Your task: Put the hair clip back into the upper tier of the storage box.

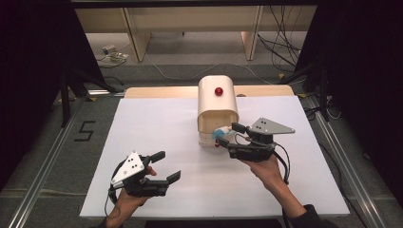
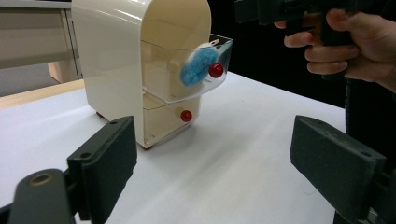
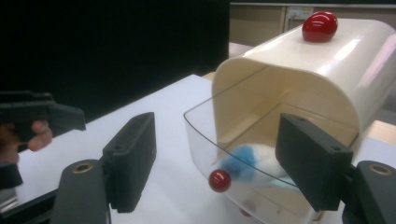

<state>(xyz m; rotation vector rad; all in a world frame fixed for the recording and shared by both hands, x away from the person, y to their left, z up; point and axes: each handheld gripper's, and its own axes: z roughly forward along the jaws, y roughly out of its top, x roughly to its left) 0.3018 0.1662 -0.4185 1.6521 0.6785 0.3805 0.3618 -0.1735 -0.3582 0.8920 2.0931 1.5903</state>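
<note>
A cream drawer cabinet (image 1: 217,105) with a red knob on top (image 1: 218,91) stands at the middle of the white board. Its clear upper drawer (image 2: 205,74) is pulled out and holds a blue and white fluffy toy (image 2: 198,65) (image 3: 252,161). The drawer's red knob (image 3: 219,180) lies ahead of my right gripper (image 1: 231,135) (image 3: 222,163), between the lines of its jaws; the jaws are open and touch nothing. The lower drawer (image 2: 168,121) is closed. My left gripper (image 1: 166,166) (image 2: 215,172) rests open and empty near the front left, well away from the cabinet.
The white board (image 1: 157,123) covers the table, with bare room left and right of the cabinet. Metal rails (image 1: 47,156) run along both sides. Cables lie on the floor behind the table (image 1: 190,71). The hand on the right gripper (image 2: 345,46) shows in the left gripper view.
</note>
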